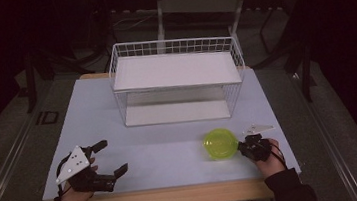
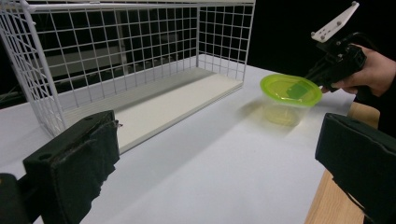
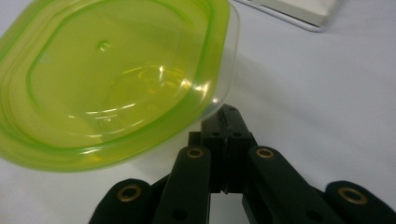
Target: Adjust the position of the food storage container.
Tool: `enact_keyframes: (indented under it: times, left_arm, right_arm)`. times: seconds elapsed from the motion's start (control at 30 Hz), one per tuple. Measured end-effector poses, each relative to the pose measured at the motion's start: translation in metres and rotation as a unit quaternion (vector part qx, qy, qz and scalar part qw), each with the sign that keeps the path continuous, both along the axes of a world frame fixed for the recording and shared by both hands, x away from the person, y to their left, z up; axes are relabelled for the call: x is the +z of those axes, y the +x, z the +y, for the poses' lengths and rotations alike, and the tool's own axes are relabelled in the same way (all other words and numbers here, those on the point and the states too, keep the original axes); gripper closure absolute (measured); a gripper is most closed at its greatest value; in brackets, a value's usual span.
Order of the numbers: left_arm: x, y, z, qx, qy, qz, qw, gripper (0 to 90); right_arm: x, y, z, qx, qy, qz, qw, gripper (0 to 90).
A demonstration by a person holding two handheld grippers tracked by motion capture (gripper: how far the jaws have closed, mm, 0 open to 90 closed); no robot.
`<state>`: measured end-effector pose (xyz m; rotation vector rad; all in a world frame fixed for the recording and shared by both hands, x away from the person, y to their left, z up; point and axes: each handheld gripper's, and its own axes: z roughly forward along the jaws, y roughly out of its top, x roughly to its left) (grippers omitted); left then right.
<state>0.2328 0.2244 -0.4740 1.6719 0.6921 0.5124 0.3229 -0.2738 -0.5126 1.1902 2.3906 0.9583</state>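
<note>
A clear plastic container with a lime-green lid stands near the table's front right. My right gripper reaches it from the right. Its jaws are pressed together at the lid's rim, and the overhanging edge hides their tips. My left gripper is at the front left just above the table, jaws wide apart and holding nothing.
A white wire rack with an upper and a lower shelf stands at the back middle of the pale table. The wooden table edge runs along the front. Dark floor surrounds the table.
</note>
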Motion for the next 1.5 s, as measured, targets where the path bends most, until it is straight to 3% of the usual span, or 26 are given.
enact_keyframes:
  times: [0.37,0.57,0.67,0.9,1.1,1.5]
  left_arm:
    - [0.001,-0.001,0.000,-0.002,0.001,-0.003,1.0000,0.3]
    - [0.001,-0.001,-0.001,-0.004,0.002,-0.003,1.0000,0.3]
    - [0.001,-0.001,-0.001,-0.004,0.002,-0.003,1.0000,0.3]
    - [0.001,-0.002,-0.001,-0.006,0.004,-0.002,1.0000,0.2]
    - [0.001,-0.002,-0.002,-0.006,0.005,-0.002,1.0000,0.3]
    - [0.001,-0.001,-0.002,-0.008,0.004,0.000,1.0000,0.3]
  right_arm:
    - [-0.003,-0.015,0.050,0.065,0.001,0.035,0.9973,89.7]
    - [0.000,-0.024,0.073,0.093,0.019,0.047,0.9944,89.4]
    - [-0.001,-0.027,0.083,0.110,0.012,0.042,0.9930,88.5]
    - [-0.001,-0.023,0.092,0.106,0.011,0.040,0.9935,88.0]
    - [-0.002,-0.007,0.097,0.085,0.015,0.038,0.9955,88.3]
    - [-0.007,0.008,0.120,0.098,0.009,0.041,0.9943,88.2]
